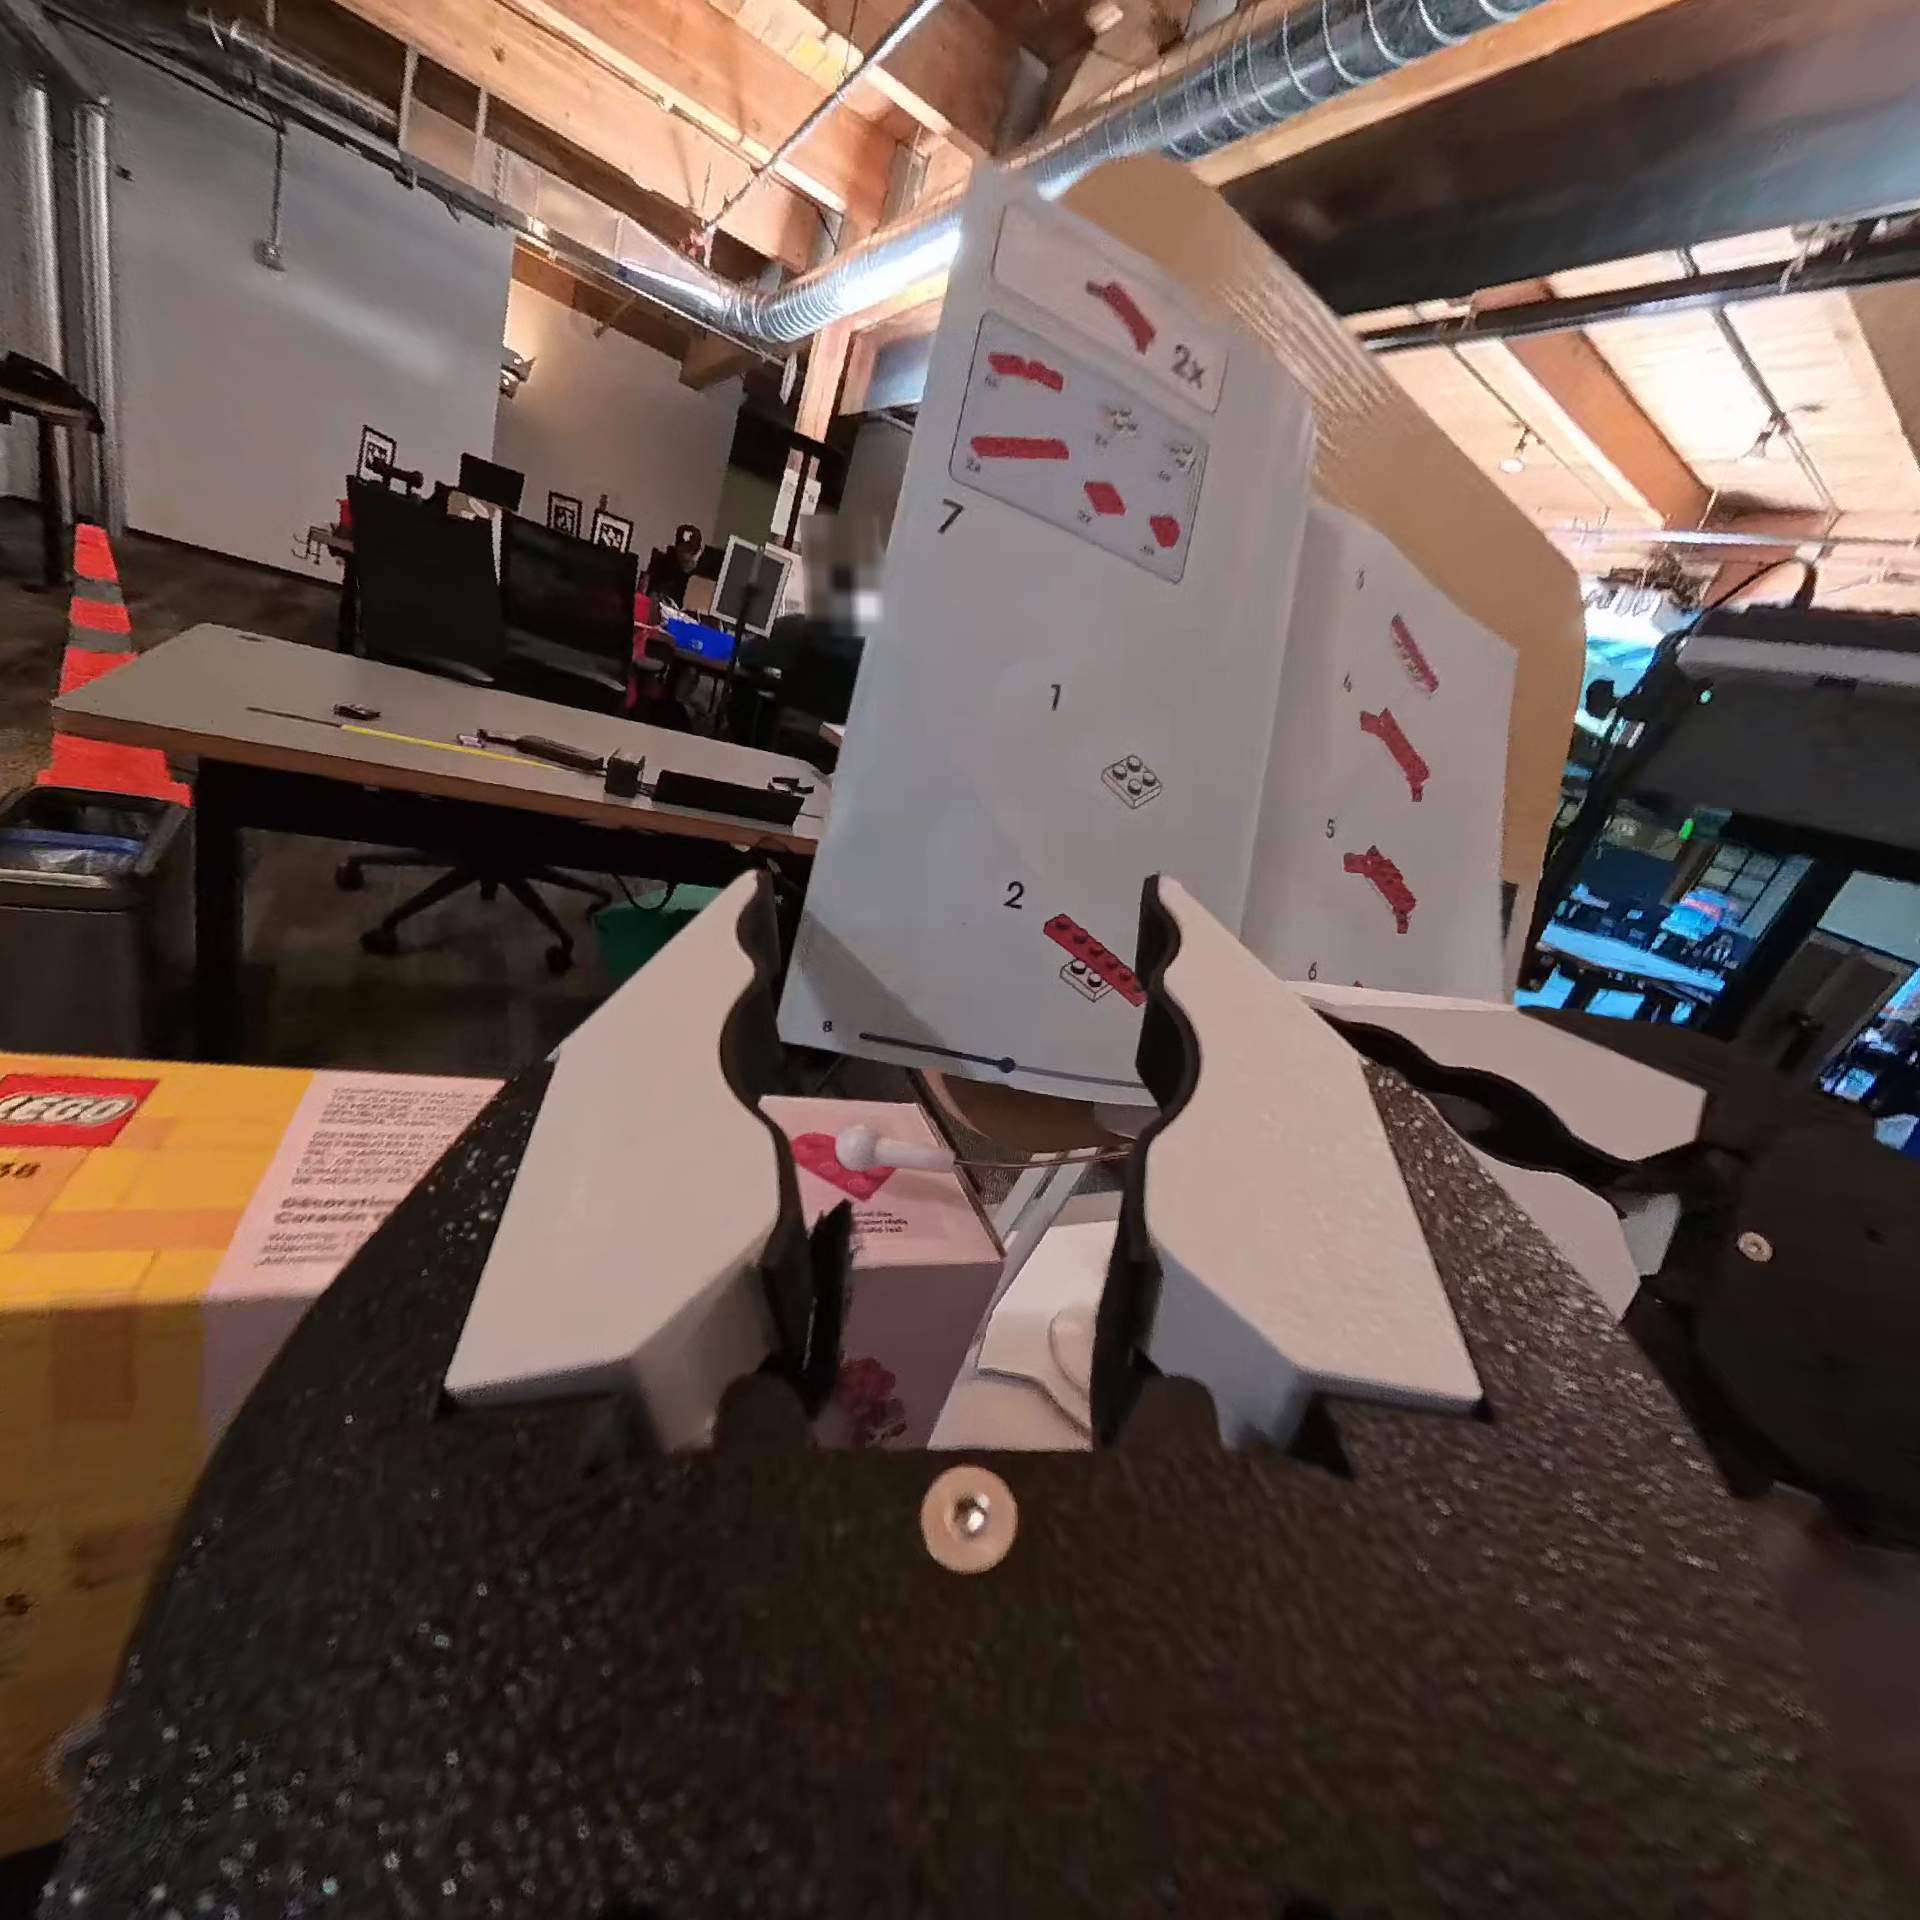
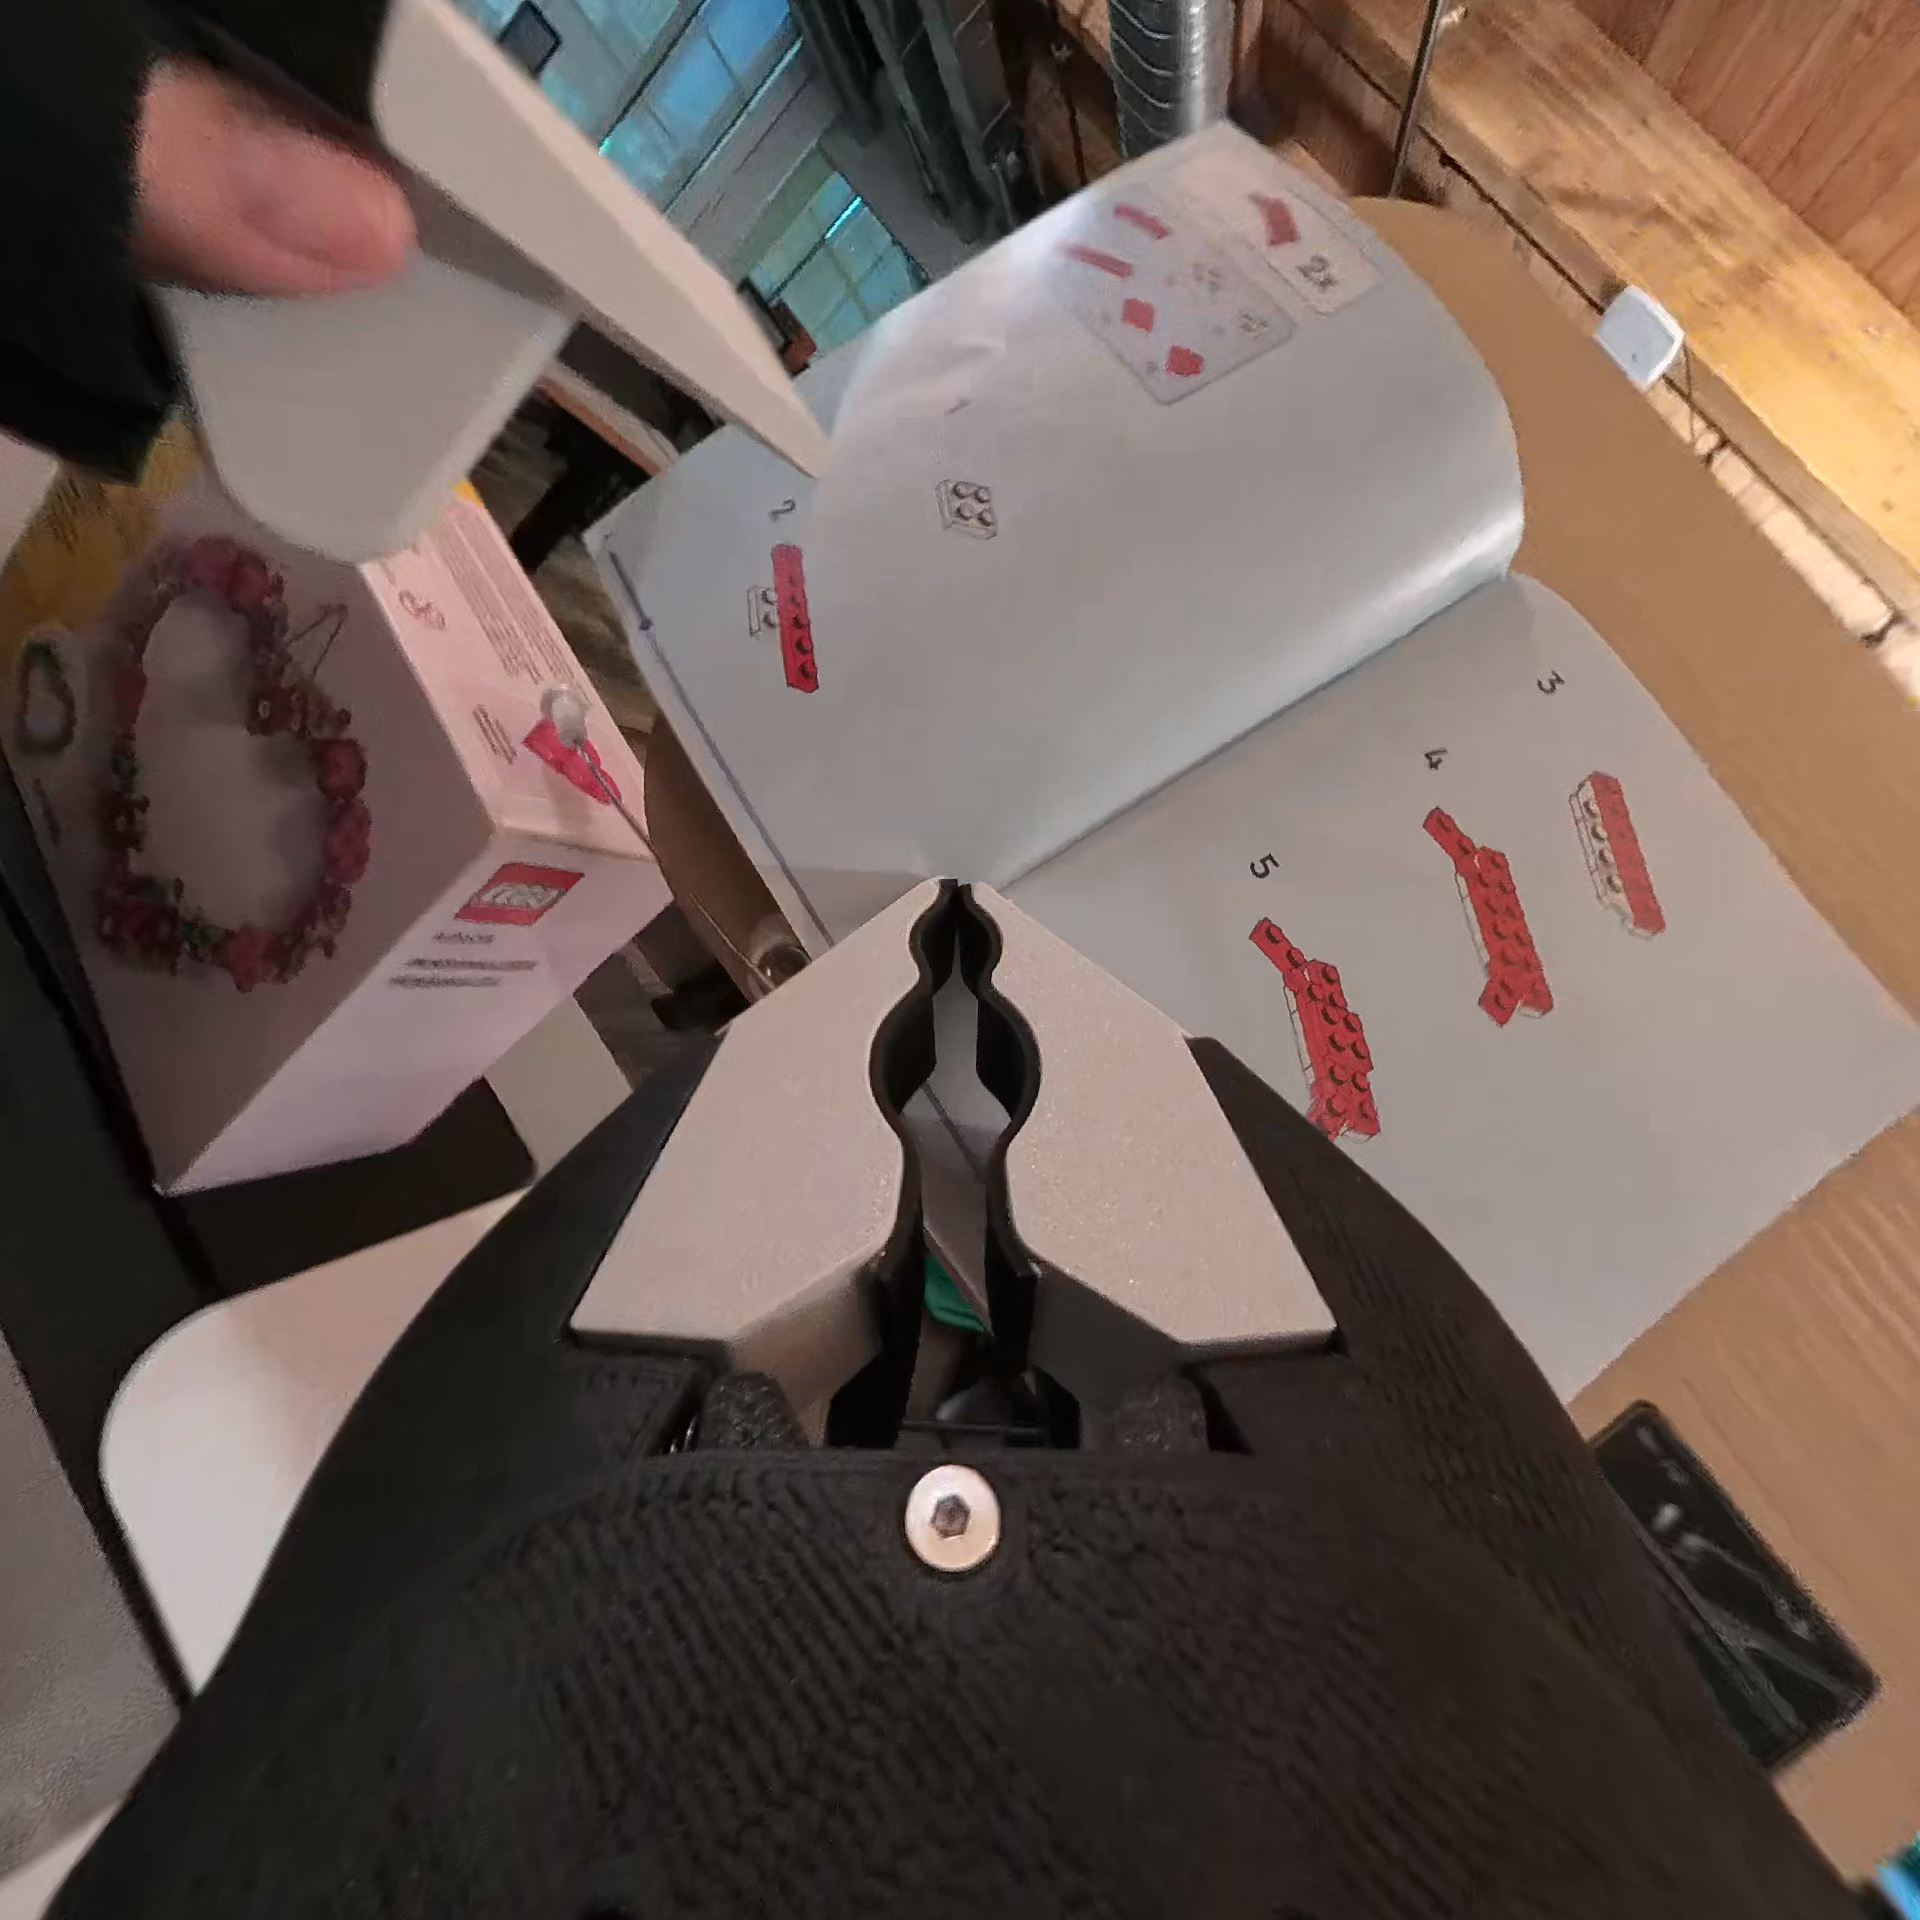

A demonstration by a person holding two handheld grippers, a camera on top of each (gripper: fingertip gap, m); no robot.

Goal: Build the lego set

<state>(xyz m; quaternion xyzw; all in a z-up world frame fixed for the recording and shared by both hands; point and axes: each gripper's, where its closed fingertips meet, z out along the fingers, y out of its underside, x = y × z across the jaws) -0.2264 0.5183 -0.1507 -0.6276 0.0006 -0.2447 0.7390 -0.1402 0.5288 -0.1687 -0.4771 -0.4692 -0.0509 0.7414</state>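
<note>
An open instruction booklet [image 1: 1049,665] stands upright against a brown cardboard sheet [image 1: 1403,416]. Its pages show red and white brick steps. My right gripper [image 2: 951,891] is shut on the booklet [image 2: 1091,644] at the bottom of its spine, and paper shows between the jaws. My left gripper [image 1: 956,935] is open and empty just in front of the booklet's left page. One of its fingers [image 2: 582,239] shows in the right wrist view, held by a hand. The right gripper also shows in the left wrist view [image 1: 1340,1023].
A yellow and pink lego box [image 1: 208,1195] with a heart wreath picture [image 2: 239,769] lies left of the booklet, with a small white pin [image 1: 873,1148] on it. An office with a desk [image 1: 416,717], chairs and an orange cone [image 1: 99,644] lies behind. A black object [image 2: 1725,1579] lies at the right.
</note>
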